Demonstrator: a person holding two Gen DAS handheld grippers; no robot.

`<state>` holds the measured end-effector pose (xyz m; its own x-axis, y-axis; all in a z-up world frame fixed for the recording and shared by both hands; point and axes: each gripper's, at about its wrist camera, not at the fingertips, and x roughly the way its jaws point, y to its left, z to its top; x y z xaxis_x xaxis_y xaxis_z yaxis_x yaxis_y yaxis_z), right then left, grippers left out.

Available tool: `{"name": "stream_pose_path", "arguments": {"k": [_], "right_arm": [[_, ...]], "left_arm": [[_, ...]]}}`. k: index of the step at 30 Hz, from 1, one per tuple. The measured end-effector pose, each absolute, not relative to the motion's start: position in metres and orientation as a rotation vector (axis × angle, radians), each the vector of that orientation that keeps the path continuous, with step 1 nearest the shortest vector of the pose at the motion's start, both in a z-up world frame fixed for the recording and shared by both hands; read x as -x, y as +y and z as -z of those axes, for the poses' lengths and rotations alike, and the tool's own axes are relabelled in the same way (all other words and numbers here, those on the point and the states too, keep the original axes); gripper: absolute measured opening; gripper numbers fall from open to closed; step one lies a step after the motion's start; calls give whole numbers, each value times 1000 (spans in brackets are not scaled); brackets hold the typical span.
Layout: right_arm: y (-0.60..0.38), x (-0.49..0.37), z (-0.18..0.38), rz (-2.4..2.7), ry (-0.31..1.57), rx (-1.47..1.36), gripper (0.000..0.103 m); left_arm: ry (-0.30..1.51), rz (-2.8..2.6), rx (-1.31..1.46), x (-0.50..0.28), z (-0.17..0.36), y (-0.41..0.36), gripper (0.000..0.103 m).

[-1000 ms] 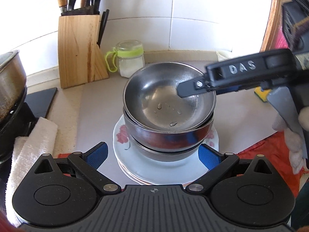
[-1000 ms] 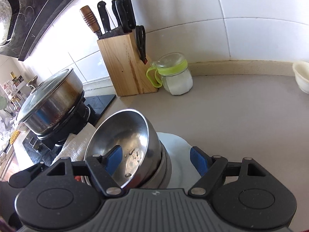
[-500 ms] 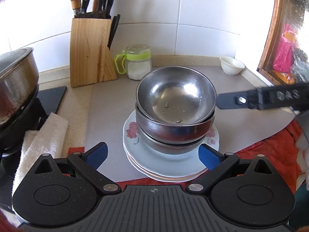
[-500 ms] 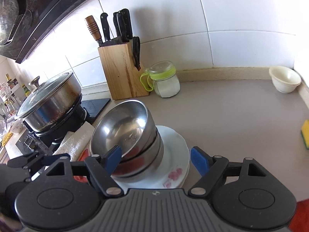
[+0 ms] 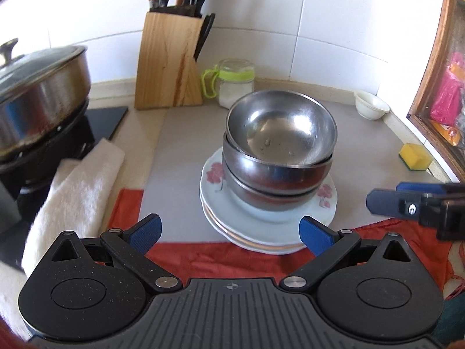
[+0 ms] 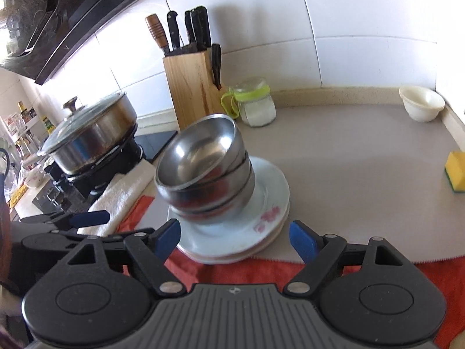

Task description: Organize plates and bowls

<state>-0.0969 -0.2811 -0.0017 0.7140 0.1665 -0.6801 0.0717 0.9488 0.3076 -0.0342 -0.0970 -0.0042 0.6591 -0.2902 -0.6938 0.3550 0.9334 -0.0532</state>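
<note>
A stack of steel bowls [image 5: 279,151] sits nested on a stack of white floral plates [image 5: 267,218] on a grey mat. The top bowl [image 6: 200,151] rests slightly tilted. My left gripper [image 5: 229,234] is open and empty, just in front of the plates. My right gripper [image 6: 234,240] is open and empty, in front of the plates' near edge. The right gripper also shows at the right edge of the left wrist view [image 5: 407,203]. The left gripper shows low left in the right wrist view [image 6: 87,219].
A wooden knife block [image 5: 168,61] and a lidded jar [image 5: 235,85] stand at the back wall. A lidded pan [image 5: 37,93] sits on the stove at left, with a white towel [image 5: 78,183] beside it. A small white bowl [image 6: 421,103] and a yellow sponge [image 6: 456,171] lie at right. A red cloth [image 5: 221,258] covers the counter's front edge.
My right gripper has let go of the top steel bowl and pulled back toward the front right. Both grippers have backed away from the stack.
</note>
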Motion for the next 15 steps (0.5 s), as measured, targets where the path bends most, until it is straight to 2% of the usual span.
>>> {"name": "stream_pose_path", "arguments": {"k": [15], "right_arm": [[-283, 128, 14, -3, 826, -327, 84]], "left_arm": [[792, 239, -68, 75, 8, -104, 103]]}}
